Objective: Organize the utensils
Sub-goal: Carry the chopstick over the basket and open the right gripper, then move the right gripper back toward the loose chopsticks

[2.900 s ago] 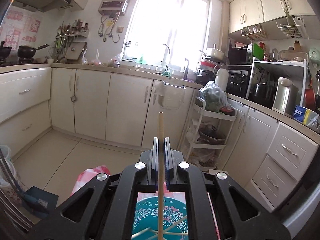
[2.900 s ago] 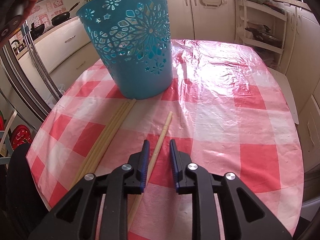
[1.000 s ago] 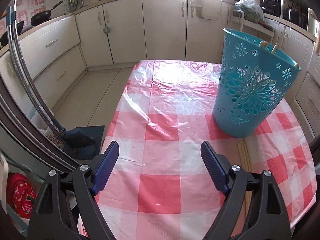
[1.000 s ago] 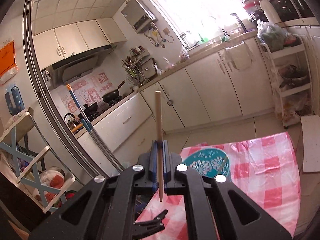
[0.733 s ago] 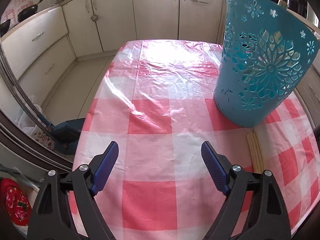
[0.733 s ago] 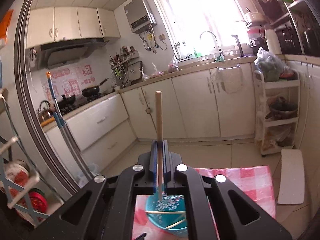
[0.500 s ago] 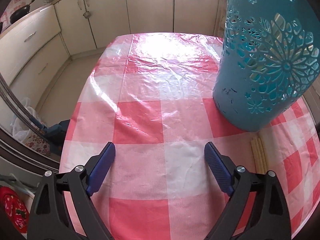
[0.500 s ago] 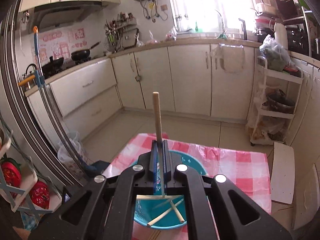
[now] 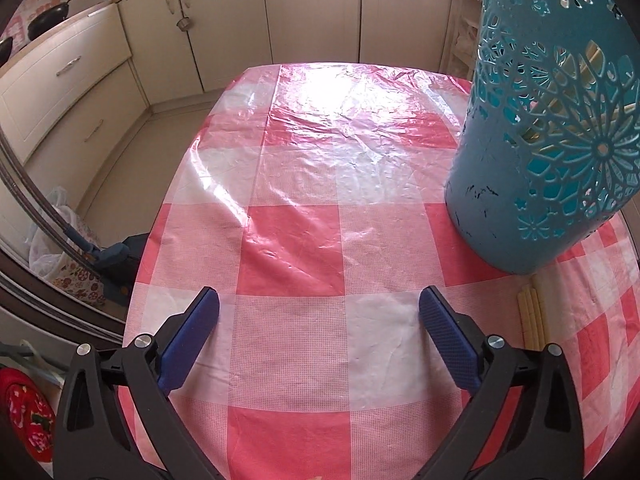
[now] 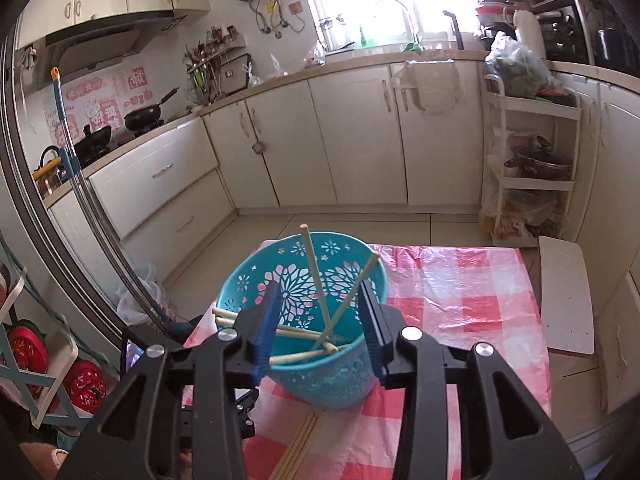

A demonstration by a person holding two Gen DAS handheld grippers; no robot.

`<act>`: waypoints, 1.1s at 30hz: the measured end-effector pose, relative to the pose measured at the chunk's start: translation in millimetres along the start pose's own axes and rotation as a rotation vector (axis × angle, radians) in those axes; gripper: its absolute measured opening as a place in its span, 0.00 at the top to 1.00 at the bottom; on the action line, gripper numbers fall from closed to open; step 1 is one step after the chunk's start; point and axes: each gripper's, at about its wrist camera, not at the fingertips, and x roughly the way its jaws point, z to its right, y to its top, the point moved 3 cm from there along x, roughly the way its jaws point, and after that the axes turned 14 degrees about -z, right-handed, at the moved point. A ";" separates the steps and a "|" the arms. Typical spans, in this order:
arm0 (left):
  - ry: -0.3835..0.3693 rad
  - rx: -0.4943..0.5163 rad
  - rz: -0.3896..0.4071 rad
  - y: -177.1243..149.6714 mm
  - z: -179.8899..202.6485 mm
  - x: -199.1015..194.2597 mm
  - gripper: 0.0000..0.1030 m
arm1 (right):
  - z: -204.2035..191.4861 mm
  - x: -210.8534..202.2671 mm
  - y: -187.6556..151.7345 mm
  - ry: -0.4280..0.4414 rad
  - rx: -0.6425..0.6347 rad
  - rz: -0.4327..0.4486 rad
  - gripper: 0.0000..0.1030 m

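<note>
Only the right tool [image 10: 318, 304], released like the left tool [image 9: 318, 312], shows chopsticks [image 10: 316, 280] inside the basket [image 10: 332, 380].

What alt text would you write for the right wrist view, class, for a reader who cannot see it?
The open right gripper hovers above a teal basket holding several wooden chopsticks, one leaning upright past the rim. The basket stands on a red-checked tablecloth, more chopsticks lying beside its base, kitchen cabinets behind.

The basket [image 10: 320, 376] ahead of the right tongs [image 10: 320, 304] is turquoise with cut-out flower patterns. The chopsticks [image 10: 316, 280] inside are pale cream, perhaps bamboo. The surface [image 9: 296, 240] under the left tongs [image 9: 318, 312] has pink-red and white checks. Both tongs have blue pads [image 9: 448, 336].
</note>
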 end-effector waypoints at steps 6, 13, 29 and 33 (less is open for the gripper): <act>0.000 0.000 0.000 -0.3 0.0 0.0 0.07 | 25.6 -21.1 -43.8 -0.034 0.106 0.034 0.54; 0.000 0.000 0.000 -0.3 0.0 0.0 0.07 | 61.5 -14.2 -100.2 -0.136 0.228 -0.021 0.48; 0.000 0.000 0.000 -0.3 0.0 0.0 0.07 | 85.6 27.2 -153.8 -0.222 0.319 -0.207 0.45; -0.001 0.001 0.000 0.1 0.4 0.6 0.07 | 86.9 27.9 -155.5 -0.234 0.317 -0.206 0.44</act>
